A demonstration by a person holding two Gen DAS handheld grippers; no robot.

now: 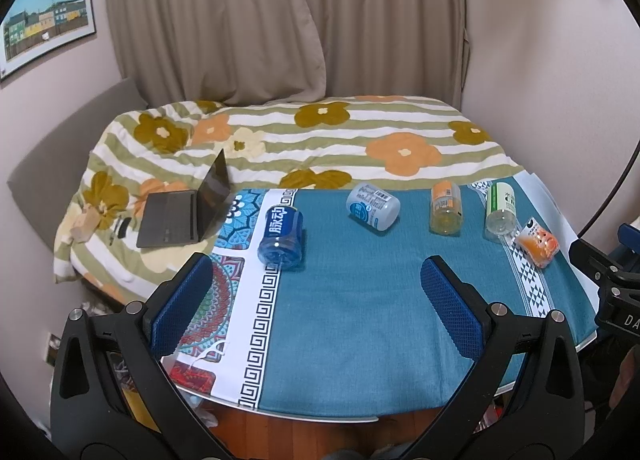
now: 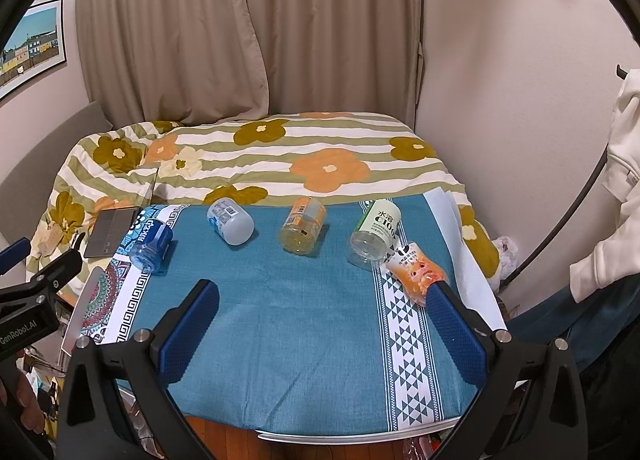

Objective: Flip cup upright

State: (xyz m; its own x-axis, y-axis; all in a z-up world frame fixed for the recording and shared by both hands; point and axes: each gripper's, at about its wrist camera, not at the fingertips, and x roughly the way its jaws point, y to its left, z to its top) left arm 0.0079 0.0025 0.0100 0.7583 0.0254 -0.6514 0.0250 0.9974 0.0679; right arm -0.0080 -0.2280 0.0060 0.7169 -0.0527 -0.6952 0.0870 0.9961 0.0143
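Cups [image 1: 280, 236] [image 2: 302, 230] lying on their sides in a row across the tablecloth [image 1: 352, 324], well ahead of both wide-open, empty grippers [image 1: 318, 302] [image 2: 320, 334], appear light, thin-walled and slippery, best pinched gently across the mid-body.

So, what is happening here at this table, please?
A person holds two grippers above the table; the left gripper and right gripper are both open and empty. Five cups lie on their sides in a row: blue cup, pale grey cup, orange cup, green-labelled cup and orange-patterned cup. None is upright yet.
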